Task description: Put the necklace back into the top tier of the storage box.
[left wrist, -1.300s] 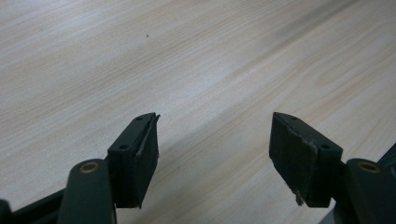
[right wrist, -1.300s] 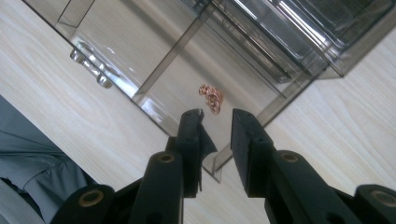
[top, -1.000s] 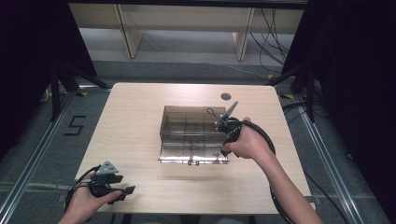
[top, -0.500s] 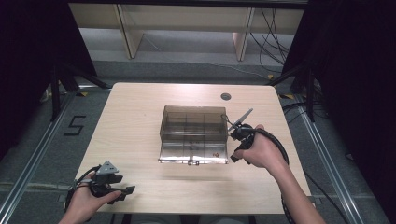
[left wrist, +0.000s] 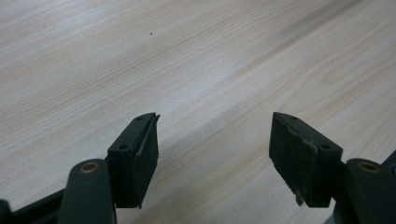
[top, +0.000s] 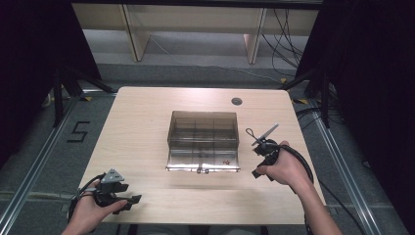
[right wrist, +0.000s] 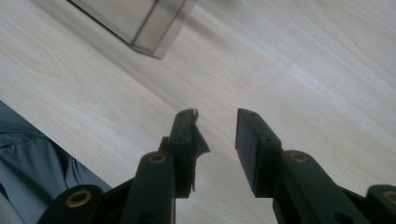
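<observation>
A clear, smoke-tinted plastic organizer box (top: 203, 141) sits near the middle of the pale wooden table (top: 142, 122), its inside split by dividers into several compartments. A few small reddish bits (top: 225, 161) lie in the compartment at the box's near right corner; what they are is too small to tell. A latch (top: 201, 170) shows on the middle of the box's near edge.

Just to the right of the box, the right gripper (top: 264, 147) is held in the person's right hand (top: 282, 169), above the table and apart from the box wall. In the right gripper view its two black jaws stand a moderate gap apart with nothing between them (right wrist: 217, 142), over bare wood, and a corner of the box (right wrist: 140, 23) shows at the top left of that view. A thin cable loop (top: 250, 134) and a grey plate (top: 266, 133) stick up from this gripper on the side away from the person.

Well away from the box, towards the table's near left corner, the left gripper (top: 128, 200) rests low by the table edge in the person's left hand (top: 90, 213), with a grey three-cornered plate (top: 112, 176) on top. In the left gripper view its jaws are spread wide (left wrist: 212, 149), empty, with only wood grain between them.

Beyond the box, near the far edge of the table, is a small round grommet (top: 237, 101).
</observation>
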`<act>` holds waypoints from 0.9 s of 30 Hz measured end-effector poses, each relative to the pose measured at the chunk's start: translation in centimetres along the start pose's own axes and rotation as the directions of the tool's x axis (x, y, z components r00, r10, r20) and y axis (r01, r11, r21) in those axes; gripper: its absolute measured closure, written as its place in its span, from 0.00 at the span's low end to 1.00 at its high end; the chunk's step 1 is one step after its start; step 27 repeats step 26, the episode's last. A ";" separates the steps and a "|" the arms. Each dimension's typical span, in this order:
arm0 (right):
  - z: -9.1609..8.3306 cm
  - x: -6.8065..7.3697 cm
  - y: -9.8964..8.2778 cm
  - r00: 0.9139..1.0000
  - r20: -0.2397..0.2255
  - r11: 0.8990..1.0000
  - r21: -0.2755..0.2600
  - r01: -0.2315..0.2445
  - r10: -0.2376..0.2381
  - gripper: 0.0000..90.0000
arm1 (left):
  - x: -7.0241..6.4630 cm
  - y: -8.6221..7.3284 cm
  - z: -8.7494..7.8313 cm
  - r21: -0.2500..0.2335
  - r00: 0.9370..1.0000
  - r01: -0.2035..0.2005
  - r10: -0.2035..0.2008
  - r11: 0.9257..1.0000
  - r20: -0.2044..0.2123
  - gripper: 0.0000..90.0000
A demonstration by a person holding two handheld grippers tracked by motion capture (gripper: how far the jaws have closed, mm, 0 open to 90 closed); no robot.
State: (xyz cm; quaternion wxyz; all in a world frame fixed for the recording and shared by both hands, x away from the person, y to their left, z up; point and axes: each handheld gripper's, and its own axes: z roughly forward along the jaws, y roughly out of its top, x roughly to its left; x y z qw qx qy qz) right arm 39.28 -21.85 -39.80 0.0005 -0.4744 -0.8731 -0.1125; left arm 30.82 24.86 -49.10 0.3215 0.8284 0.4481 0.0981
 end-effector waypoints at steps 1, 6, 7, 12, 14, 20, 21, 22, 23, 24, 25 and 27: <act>0.0 0.0 0.0 1.000 0.000 1.000 0.000 0.000 0.000 0.76 | 0.0 0.0 0.0 0.000 1.000 0.000 0.000 1.000 0.000 0.36; 0.9 -1.0 -1.0 1.000 -0.006 1.000 0.006 -0.026 0.026 0.75 | 0.2 0.1 0.0 -0.001 1.000 -0.031 0.031 1.000 -0.003 0.36; 1.1 -1.2 -1.2 1.000 -0.007 1.000 -0.009 -0.007 0.007 0.75 | 0.2 0.1 0.0 -0.001 1.000 -0.031 0.031 1.000 -0.003 0.36; 2.2 -2.1 -2.1 0.999 -0.009 0.999 0.009 -0.047 0.047 0.74 | 0.1 0.0 0.0 -0.002 1.000 -0.017 0.017 1.000 0.007 0.36; 2.5 -2.3 -2.4 0.998 -0.010 0.998 0.015 -0.057 0.057 0.73 | 0.1 0.0 0.0 -0.003 1.000 -0.015 0.015 1.000 0.007 0.36; 3.3 -3.0 -2.9 0.997 0.017 0.997 0.007 -0.080 0.080 0.69 | 0.1 0.0 -0.1 -0.006 1.000 -0.021 0.021 1.000 0.013 0.36; 3.5 -3.2 -3.0 0.996 0.020 0.996 0.005 -0.084 0.084 0.69 | 0.0 0.0 -0.1 -0.005 1.000 -0.013 0.013 1.000 0.016 0.36; 3.6 -3.3 -3.0 0.997 0.022 0.997 -0.005 -0.079 0.079 0.68 | 0.0 0.0 0.0 -0.008 1.000 0.000 0.000 1.000 0.012 0.36; 3.6 -3.3 -3.0 0.996 0.020 0.996 -0.002 -0.086 0.086 0.67 | 0.0 0.0 0.0 -0.010 1.000 0.000 0.000 1.000 0.012 0.36; 3.6 -3.3 -3.0 0.996 0.025 0.996 -0.011 -0.091 0.091 0.67 | 0.2 0.1 -0.1 -0.013 1.000 -0.028 0.029 1.000 0.009 0.36; 3.6 -3.3 -3.0 0.996 0.025 0.996 -0.011 -0.091 0.091 0.67 | 0.2 0.1 -0.1 -0.013 1.000 -0.028 0.029 1.000 0.009 0.36; 3.6 -3.3 -3.0 0.995 0.025 0.996 -0.013 -0.091 0.091 0.66 | 0.2 0.1 -0.1 -0.013 1.000 -0.027 0.027 1.000 0.010 0.36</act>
